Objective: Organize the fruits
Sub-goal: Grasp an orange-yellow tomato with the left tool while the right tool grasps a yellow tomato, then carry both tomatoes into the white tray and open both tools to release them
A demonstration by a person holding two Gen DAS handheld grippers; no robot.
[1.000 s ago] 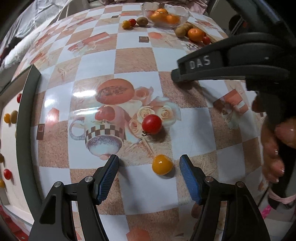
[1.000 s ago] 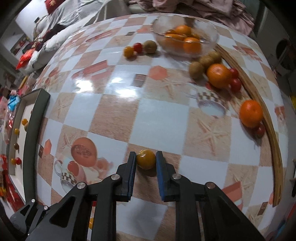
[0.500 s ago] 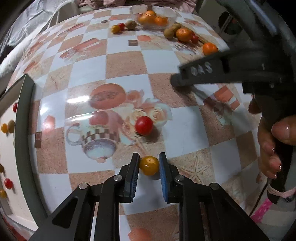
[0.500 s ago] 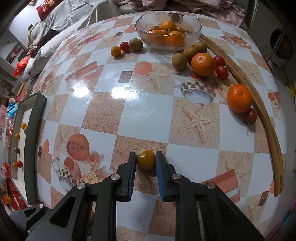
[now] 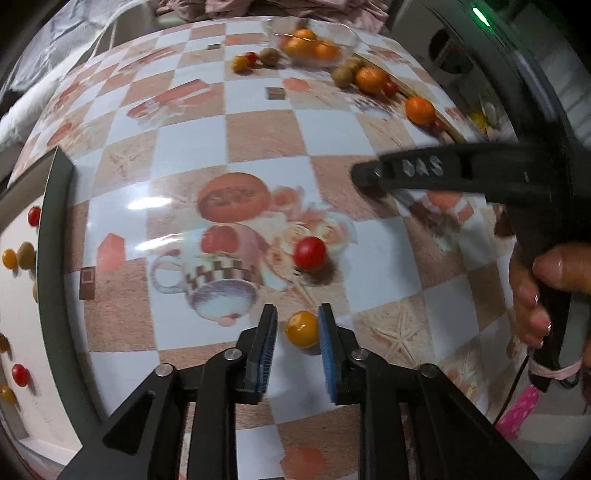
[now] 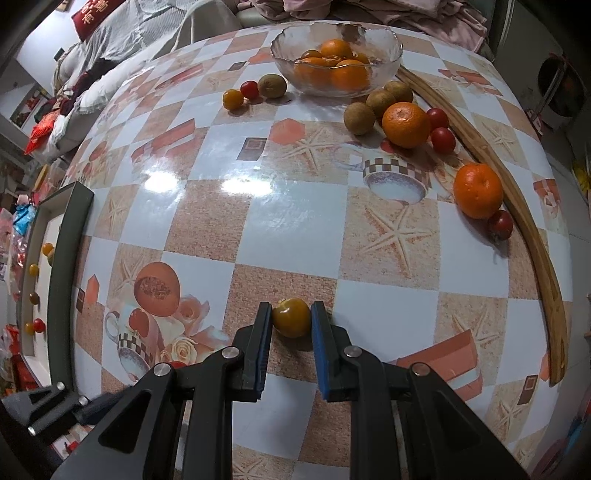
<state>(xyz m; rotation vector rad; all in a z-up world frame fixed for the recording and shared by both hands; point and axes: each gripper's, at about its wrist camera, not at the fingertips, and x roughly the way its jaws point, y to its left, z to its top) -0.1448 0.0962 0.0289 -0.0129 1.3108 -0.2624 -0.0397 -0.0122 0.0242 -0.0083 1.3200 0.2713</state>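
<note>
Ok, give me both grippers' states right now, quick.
Left gripper: shut on a yellow cherry tomato.
Right gripper: shut on a darker yellow tomato.

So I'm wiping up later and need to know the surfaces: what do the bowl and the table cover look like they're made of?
The bowl looks like clear glass with a wavy, textured rim: the oranges show straight through its wall. The table cover looks like glossy printed vinyl or oilcloth, since lamp glare sits on its checked pattern, though laminate can't be ruled out.

checkered tablecloth [image 6: 295,236] | bedding [image 6: 122,40] | pink clothes [image 6: 424,18]
</note>
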